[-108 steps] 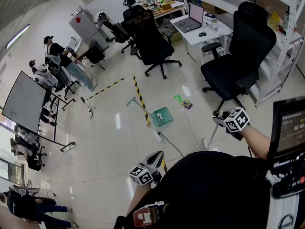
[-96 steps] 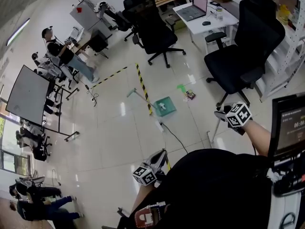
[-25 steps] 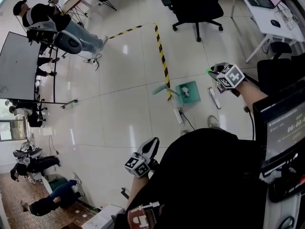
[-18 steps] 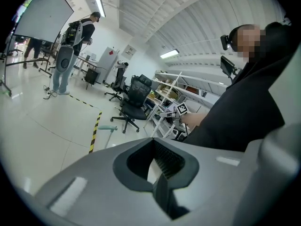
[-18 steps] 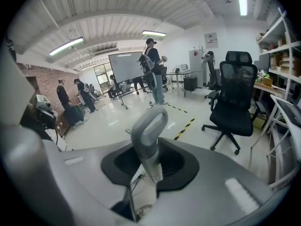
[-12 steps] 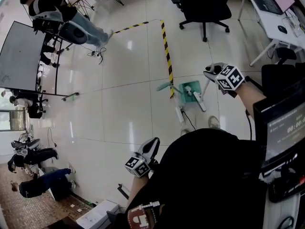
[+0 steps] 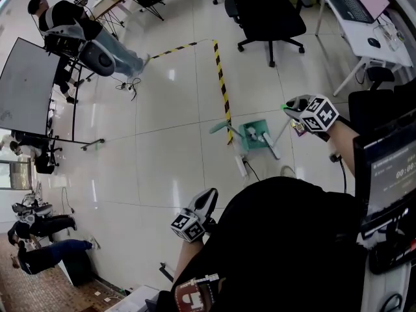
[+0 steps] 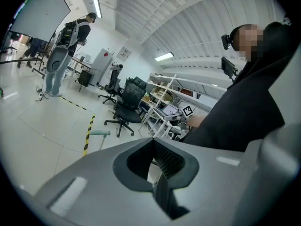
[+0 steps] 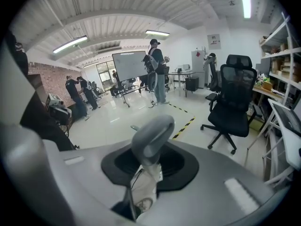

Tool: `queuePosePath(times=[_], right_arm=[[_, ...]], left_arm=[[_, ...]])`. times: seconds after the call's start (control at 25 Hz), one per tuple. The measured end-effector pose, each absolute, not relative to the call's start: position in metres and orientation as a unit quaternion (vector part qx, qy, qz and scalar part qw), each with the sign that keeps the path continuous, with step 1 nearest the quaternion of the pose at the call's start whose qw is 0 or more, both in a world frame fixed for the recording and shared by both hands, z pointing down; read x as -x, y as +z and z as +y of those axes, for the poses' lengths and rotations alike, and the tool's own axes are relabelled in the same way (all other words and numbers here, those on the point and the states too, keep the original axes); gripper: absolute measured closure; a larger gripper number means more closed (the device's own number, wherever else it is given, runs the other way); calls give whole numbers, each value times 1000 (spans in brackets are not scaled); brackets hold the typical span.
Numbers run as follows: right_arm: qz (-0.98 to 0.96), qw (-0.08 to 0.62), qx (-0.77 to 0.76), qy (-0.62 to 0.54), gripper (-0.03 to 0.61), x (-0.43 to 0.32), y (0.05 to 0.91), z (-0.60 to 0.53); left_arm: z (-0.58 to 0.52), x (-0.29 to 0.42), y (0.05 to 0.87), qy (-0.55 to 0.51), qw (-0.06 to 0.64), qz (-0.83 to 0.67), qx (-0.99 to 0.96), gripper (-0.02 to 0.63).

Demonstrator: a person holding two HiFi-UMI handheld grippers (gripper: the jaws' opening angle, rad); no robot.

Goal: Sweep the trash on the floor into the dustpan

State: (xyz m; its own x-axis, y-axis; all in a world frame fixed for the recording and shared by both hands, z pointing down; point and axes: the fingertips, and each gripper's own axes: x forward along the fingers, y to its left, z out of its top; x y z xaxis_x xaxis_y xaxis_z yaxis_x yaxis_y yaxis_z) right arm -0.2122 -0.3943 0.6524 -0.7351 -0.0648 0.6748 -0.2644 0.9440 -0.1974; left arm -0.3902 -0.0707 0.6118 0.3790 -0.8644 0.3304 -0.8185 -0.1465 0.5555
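Reading head view: teal dustpan [image 7: 252, 134] on floor at centre, right gripper [image 7: 296, 107] just right of it. Left gripper view: left gripper [image 8: 157, 171] closed, empty. Right gripper view: jaws clamped on grey broom handle [image 9: 151, 134]; likely light, stiff, hold its top.

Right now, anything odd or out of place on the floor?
Yes. A small wrapper lies loose on the floor to the right of the green dustpan, not in it. A white power strip lies just beside the dustpan, where the broom could snag it.
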Motion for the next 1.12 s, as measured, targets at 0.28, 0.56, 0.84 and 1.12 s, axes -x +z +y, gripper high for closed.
queuePosePath(times=[0.28, 0.56, 0.84, 1.12], right_arm=[[-907, 367, -149, 140, 500, 177, 631, -373], [-882, 375, -243, 146, 500, 128, 604, -322], [-874, 363, -281, 160, 501, 54, 588, -251], [-899, 313, -247, 182, 502, -18, 585, -181]], left_arm=[[-85, 405, 597, -37, 315, -519, -794, 612], [-72, 413, 602, -35, 314, -432, -845, 612], [-53, 356, 602, -32, 308, -378, -872, 612], [-7, 255, 579, -29, 288, -399, -870, 612]])
